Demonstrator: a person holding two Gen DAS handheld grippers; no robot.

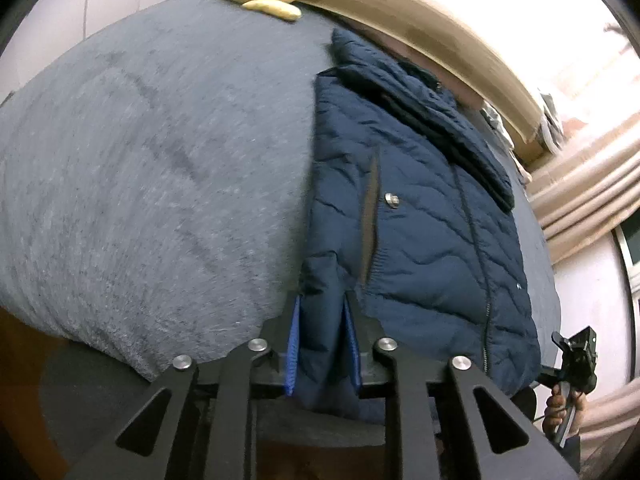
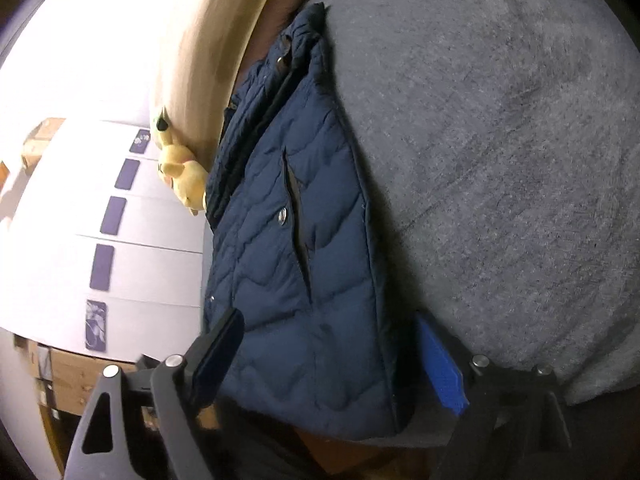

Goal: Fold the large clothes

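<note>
We see the navy quilted jacket (image 1: 416,208) lying on the grey bed (image 1: 140,168), already doubled lengthwise into a narrow strip. Its long axis runs straight away from both tongs toward the headboard (image 1: 432,32), collar far, hem near and hanging a little over the bed's edge.

The left tongs (image 1: 324,344) stand narrow with the hem corner pinched between the blue pads (image 1: 293,344) — a grip on the jacket, as we read it. The right tongs (image 2: 332,356) stand wide, straddling the hem without pressing it.

Both hands sit at the near end, so we judge the next fold would carry hem toward collar — the right must close first.
</note>
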